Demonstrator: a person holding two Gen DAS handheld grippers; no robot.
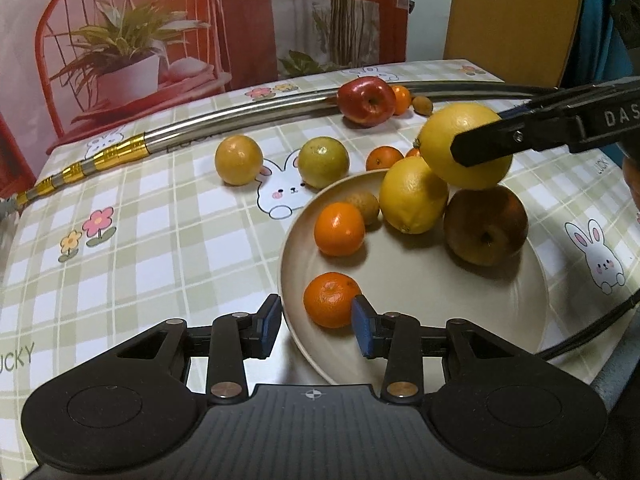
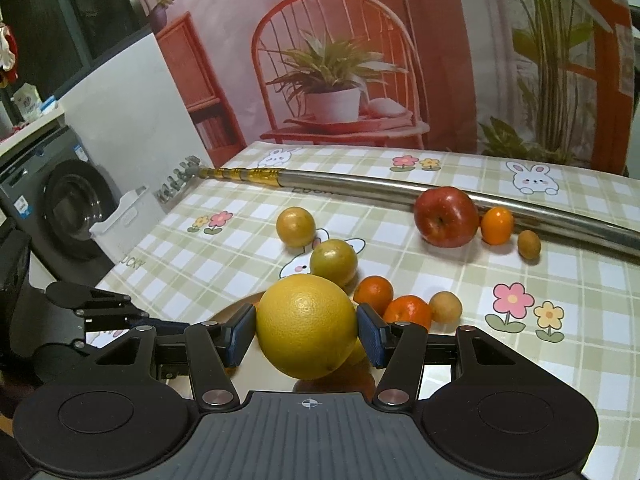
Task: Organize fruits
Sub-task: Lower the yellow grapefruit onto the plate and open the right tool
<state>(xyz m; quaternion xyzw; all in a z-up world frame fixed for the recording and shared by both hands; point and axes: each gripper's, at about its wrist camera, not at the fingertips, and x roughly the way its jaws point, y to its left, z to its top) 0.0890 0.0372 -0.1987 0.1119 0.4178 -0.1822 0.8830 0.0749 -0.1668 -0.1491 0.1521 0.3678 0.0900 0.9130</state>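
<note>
A beige plate (image 1: 290, 240) holds two tangerines, a lemon (image 1: 412, 196), a dull red apple (image 1: 486, 230) and a small brown fruit (image 1: 364, 208). My left gripper (image 1: 316, 324) is open over the plate's near rim. The nearer tangerine (image 1: 330, 298) lies on the plate between its pads, with a gap to the left pad. My right gripper (image 2: 307, 330) is shut on a big yellow citrus (image 2: 308, 326), held above the fruit on the plate. In the left wrist view this citrus (image 1: 452, 132) hangs over the lemon and apple.
Loose fruit lies on the checked tablecloth: a red apple (image 2: 446, 217), a small orange (image 2: 497, 225), two yellow-green citrus (image 2: 333, 263), two tangerines (image 2: 373, 294) and small brown fruits. A long metal pole (image 2: 360, 184) crosses the table's far side. A washing machine (image 2: 60, 208) stands left.
</note>
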